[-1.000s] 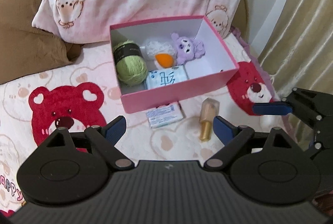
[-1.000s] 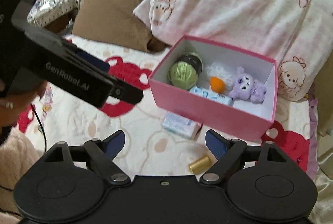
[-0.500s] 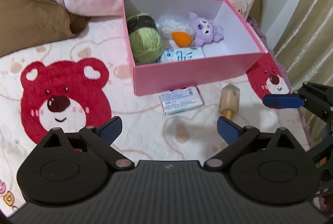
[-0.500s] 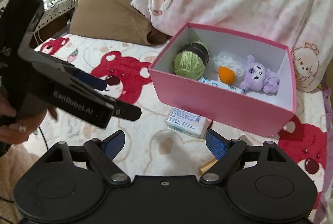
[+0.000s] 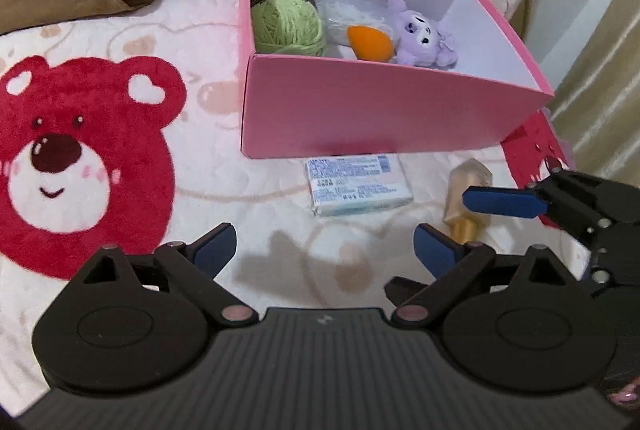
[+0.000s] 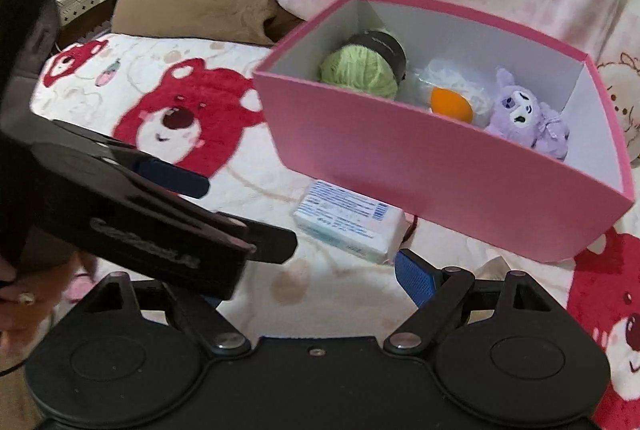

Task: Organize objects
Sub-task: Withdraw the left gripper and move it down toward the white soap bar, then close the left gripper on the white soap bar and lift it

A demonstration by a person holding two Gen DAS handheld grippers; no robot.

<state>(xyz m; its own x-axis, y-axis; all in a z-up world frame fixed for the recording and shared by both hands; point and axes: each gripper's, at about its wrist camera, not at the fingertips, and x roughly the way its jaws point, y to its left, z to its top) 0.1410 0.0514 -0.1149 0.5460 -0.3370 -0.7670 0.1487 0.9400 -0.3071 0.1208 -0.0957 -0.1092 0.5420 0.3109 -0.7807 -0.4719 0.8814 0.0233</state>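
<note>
Pink box (image 5: 360, 118) sits on the bear-print blanket (image 5: 120, 190), near the pillows at the bed's head; already holds yarn (image 5: 288, 22), an orange piece (image 5: 370, 44) and a purple plush (image 5: 420, 38). Still outside, just beside the box's near wall: tissue pack (image 5: 358, 184) and a gold-capped bottle (image 5: 466, 198) lying flat.

Left gripper (image 5: 324, 250): jaws apart, empty, above the blanket short of the pack. Right gripper (image 5: 500, 203): jaws wide, empty, one finger over the bottle.

Judgement: pickup step. Straddle the pack across its short sides, close gently since it is soft. Take the bottle across its body, not the cap; it may roll.
</note>
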